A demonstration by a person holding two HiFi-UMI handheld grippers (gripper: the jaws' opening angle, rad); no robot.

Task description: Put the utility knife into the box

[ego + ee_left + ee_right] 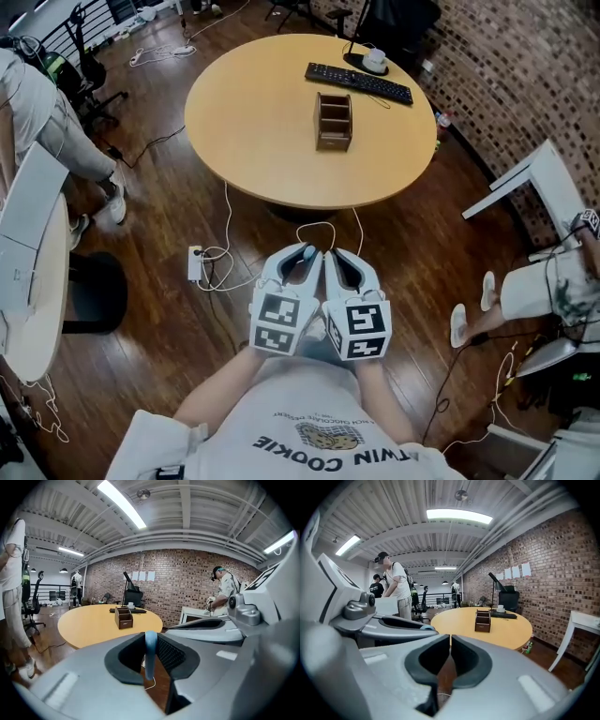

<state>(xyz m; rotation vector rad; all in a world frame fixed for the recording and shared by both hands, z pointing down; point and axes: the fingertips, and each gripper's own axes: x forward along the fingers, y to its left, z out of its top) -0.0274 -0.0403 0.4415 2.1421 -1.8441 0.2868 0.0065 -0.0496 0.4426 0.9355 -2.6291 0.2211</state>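
Observation:
A brown wooden box (334, 122) with open compartments stands on the round wooden table (253, 112), far ahead of both grippers. I hold the grippers side by side close to my body, over the floor. My left gripper (302, 255) is shut on a thin light-blue utility knife (150, 653), which stands upright between its dark pads. Beside it, my right gripper (339, 255) is shut, its pads (461, 648) touching with nothing between them. Both gripper views show the box (123, 618) (482, 620) in the distance.
A black keyboard (358, 82) and a white cup (375, 59) lie behind the box. A power strip (195, 263) and cables lie on the wood floor between me and the table. A person (47, 112) stands at left, another sits at right (544, 281).

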